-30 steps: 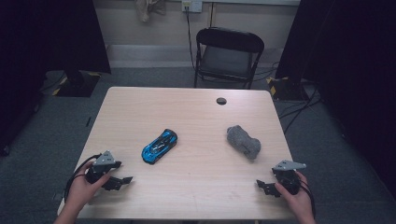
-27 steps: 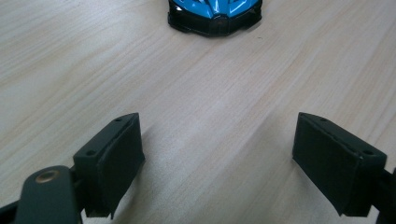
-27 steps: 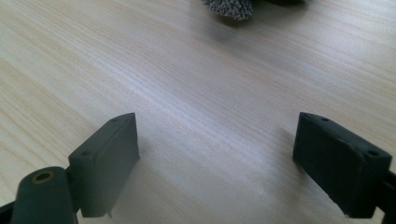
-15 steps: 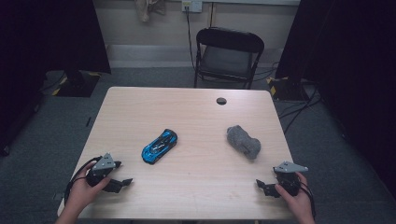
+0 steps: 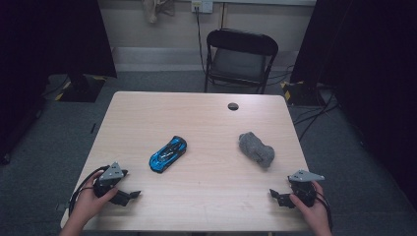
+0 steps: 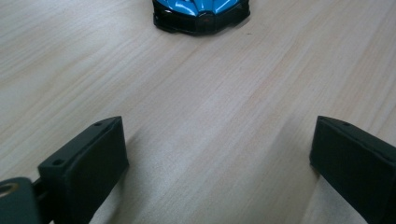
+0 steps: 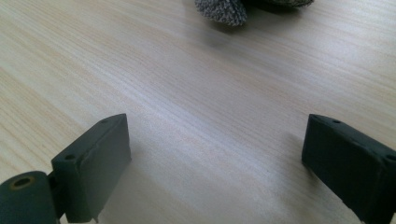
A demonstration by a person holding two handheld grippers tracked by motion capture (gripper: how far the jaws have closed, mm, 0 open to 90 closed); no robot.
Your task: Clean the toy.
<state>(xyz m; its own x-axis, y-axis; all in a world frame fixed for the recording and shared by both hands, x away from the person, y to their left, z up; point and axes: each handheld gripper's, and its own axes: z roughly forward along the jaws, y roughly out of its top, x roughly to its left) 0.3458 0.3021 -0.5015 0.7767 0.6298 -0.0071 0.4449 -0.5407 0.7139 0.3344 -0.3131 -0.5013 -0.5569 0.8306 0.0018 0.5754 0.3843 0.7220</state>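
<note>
A light wooden table (image 5: 206, 118) is standing on grey carpet in the middle of the frame. A blue toy car (image 5: 168, 154) is lying just left of its centre, angled toward the upper right. A grey crumpled cloth (image 5: 256, 149) is lying to the right, well apart from the car. A small dark round hole (image 5: 233, 106) is sitting near the far edge.

The right gripper (image 7: 215, 163) hangs low over the pale wooden tabletop (image 7: 187, 93), its black jaws wide apart, having just been opening, with nothing between them. Ahead, at the top edge, lies a grey cloth (image 7: 222, 10).
</note>
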